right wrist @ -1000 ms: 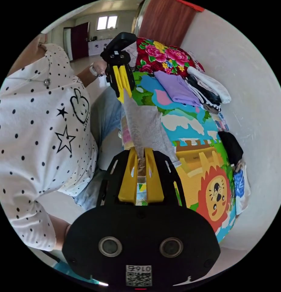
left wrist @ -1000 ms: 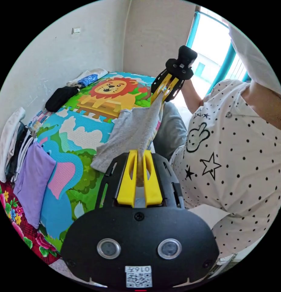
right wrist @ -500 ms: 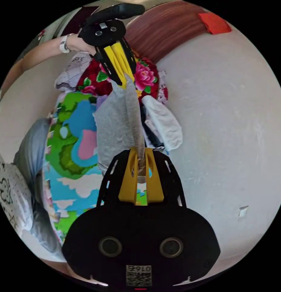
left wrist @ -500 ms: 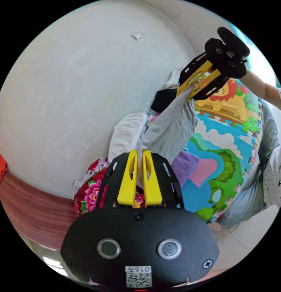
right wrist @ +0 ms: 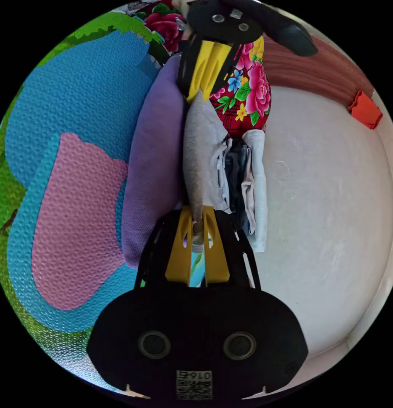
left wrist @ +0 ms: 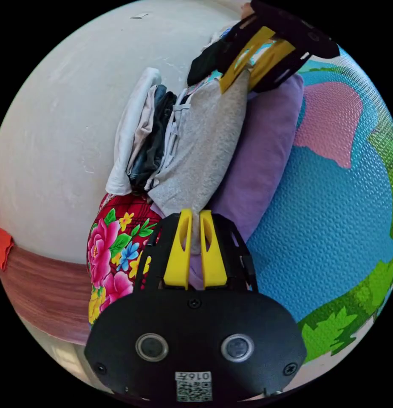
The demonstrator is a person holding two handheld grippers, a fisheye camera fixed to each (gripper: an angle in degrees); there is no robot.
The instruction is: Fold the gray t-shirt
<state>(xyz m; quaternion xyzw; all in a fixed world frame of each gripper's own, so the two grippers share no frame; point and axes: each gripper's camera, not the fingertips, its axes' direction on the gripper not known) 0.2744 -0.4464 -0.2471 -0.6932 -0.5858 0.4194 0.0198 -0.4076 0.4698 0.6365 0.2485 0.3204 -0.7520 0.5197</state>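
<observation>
The folded gray t-shirt point(left wrist: 204, 144) stretches between both grippers and lies against the purple folded garment point(left wrist: 264, 148) beside a row of folded clothes. My left gripper point(left wrist: 195, 219) is shut on one end of it. At the far end the right gripper point(left wrist: 243, 83) pinches the other end. In the right gripper view the gray t-shirt point(right wrist: 200, 148) runs from my right gripper point(right wrist: 197, 214), shut on it, up to the left gripper point(right wrist: 200, 91). The purple garment point(right wrist: 156, 170) sits on its left.
A row of folded white, dark and light clothes point(left wrist: 141, 136) stands against the pale wall point(left wrist: 56, 127). A red floral cloth point(left wrist: 115, 250) lies by them. The colourful foam play mat point(left wrist: 332, 229) spreads beside the purple garment. A wooden band point(right wrist: 328, 72) runs along the wall.
Both grippers have carried the gray t-shirt down from mid-air to the row of folded clothes, where it now rests against the purple garment. The person has left both views.
</observation>
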